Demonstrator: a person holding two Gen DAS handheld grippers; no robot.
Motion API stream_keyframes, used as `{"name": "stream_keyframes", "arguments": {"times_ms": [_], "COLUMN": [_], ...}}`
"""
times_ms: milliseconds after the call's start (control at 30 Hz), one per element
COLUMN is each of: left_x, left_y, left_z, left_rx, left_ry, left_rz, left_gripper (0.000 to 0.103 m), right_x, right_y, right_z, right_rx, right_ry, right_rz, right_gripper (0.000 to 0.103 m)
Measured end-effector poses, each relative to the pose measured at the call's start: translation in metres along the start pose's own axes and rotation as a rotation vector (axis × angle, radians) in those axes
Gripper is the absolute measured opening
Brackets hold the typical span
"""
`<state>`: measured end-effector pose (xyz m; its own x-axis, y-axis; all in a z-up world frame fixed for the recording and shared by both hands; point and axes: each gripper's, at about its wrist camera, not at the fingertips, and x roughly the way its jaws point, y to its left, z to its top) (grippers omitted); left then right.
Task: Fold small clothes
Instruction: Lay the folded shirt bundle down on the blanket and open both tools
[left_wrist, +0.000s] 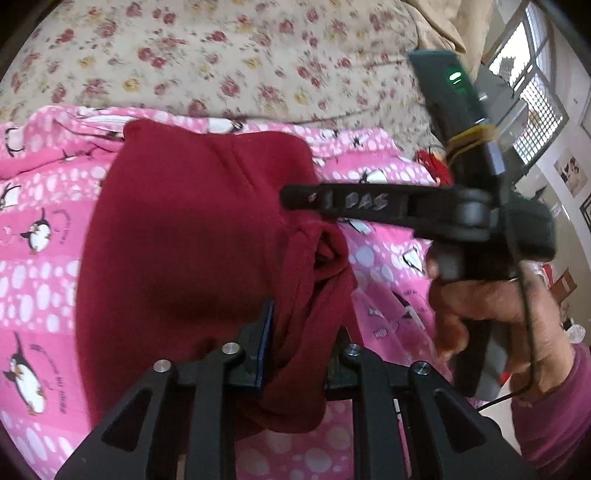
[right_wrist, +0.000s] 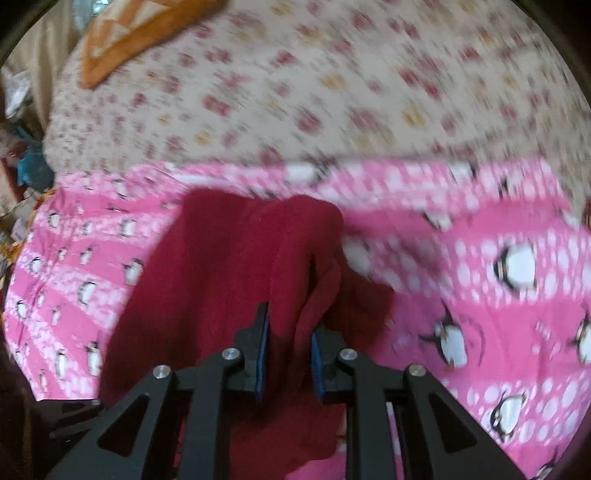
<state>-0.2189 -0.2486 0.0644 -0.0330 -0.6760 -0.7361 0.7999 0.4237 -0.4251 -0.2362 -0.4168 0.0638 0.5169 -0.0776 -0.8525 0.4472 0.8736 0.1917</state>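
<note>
Mid-fold: both claws, left claw (left_wrist: 295, 347) and right claw (right_wrist: 286, 354), grip the red garment (left_wrist: 192, 236) above the pink blanket (left_wrist: 37, 229); next, probably lay it flat.

Motion blur smears the floral sheet (right_wrist: 332, 92) and the far edge of the penguin blanket (right_wrist: 480, 229) in the right wrist view. Red cloth (left_wrist: 192, 236) bunched in the left claw (left_wrist: 299, 354) hides its right pad, and the claw's body is cut off by the bottom edge. The right claw (left_wrist: 295, 197) is blurred there, its tip against the cloth.
</note>
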Motion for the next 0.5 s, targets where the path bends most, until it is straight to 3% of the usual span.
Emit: {"name": "stream_keyframes", "arguments": {"times_ms": [100, 200, 267, 400, 467, 500], "left_x": [-0.008, -0.034, -0.062, -0.087, -0.084, -0.081], "left_y": [-0.004, 0.001, 0.006, 0.021, 0.034, 0.037], "left_z": [-0.001, -0.002, -0.006, -0.003, -0.001, -0.001], "left_rx": [0.027, 0.048, 0.085, 0.133, 0.097, 0.079], "left_ry": [0.022, 0.047, 0.007, -0.102, -0.102, -0.088], "left_rz": [-0.019, -0.052, -0.037, 0.053, 0.104, 0.094], "left_gripper": [0.007, 0.011, 0.012, 0.015, 0.015, 0.015], "right_x": [0.005, -0.011, -0.029, -0.059, -0.065, -0.064], "right_y": [-0.011, -0.013, -0.01, 0.011, 0.033, 0.042], "right_z": [-0.011, -0.013, -0.016, -0.026, -0.032, -0.034], "right_rx": [0.026, 0.032, 0.036, 0.005, -0.068, -0.103], "right_ry": [-0.007, -0.037, -0.065, -0.116, -0.136, -0.139], "right_rz": [0.006, -0.061, -0.073, 0.023, 0.039, 0.036], "right_gripper": [0.023, 0.043, 0.043, 0.043, 0.043, 0.043]}}
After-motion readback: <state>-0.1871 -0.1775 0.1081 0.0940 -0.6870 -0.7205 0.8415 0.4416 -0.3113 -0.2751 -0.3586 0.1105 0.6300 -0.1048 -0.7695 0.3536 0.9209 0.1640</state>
